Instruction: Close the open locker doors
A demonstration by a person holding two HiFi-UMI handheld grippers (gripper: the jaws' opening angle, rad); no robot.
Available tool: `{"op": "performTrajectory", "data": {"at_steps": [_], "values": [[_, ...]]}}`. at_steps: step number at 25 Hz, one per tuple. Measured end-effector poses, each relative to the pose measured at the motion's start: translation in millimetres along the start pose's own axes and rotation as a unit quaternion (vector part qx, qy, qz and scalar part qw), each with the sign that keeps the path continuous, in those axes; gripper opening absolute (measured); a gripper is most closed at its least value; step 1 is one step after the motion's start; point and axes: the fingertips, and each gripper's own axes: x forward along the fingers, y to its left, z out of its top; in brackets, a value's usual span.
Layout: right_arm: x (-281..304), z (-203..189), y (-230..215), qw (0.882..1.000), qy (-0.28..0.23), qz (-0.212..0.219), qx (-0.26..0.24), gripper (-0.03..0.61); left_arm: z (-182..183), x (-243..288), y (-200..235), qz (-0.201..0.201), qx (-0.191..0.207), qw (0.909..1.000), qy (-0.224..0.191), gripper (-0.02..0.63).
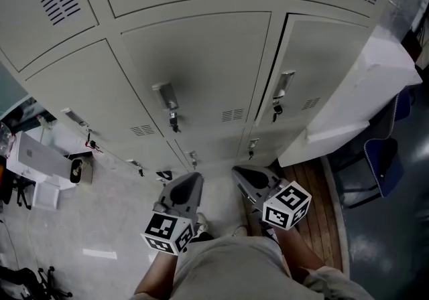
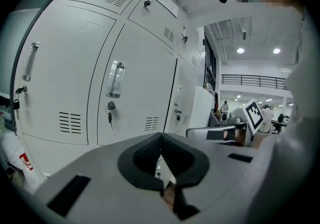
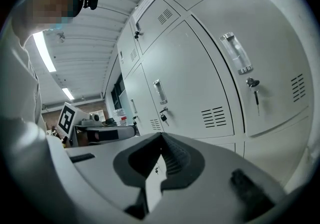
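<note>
A bank of pale grey lockers fills the head view. The middle locker door lies flush, with a metal handle and a key below it. The right locker door shows a dark gap along its left and top edges and carries a handle. The left door looks flush. My left gripper and right gripper hang low in front of the bottom lockers, clear of every door. Both are shut with nothing between the tips, as the left gripper and right gripper views confirm.
A white cabinet stands against the lockers at the right, with a blue chair beyond it. A strip of wooden flooring runs under the right side. White boxes and small items sit on the floor at the left.
</note>
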Motion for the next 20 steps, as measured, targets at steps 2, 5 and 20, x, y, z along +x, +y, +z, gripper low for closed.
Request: {"op": "performTrajectory", "data": {"at_steps": [2, 5, 20], "values": [[-3.2, -0.7, -1.5, 1.0, 0.0, 0.0, 0.0, 0.028, -0.4, -1.0, -0.9, 0.003, 0.0, 1.0, 0.0, 0.015], [-7.1, -1.4, -3.5, 1.0, 0.002, -0.003, -0.006, 0.026, -0.8, -2.0, -2.2, 0.007, 0.003, 1.0, 0.001, 0.015], [-15.9, -2.9, -5.7, 1.0, 0.003, -0.007, -0.009, 0.027, -0.9, -2.9, -10.1, 0.002, 0.011, 0.9999, 0.006, 0.015]]}}
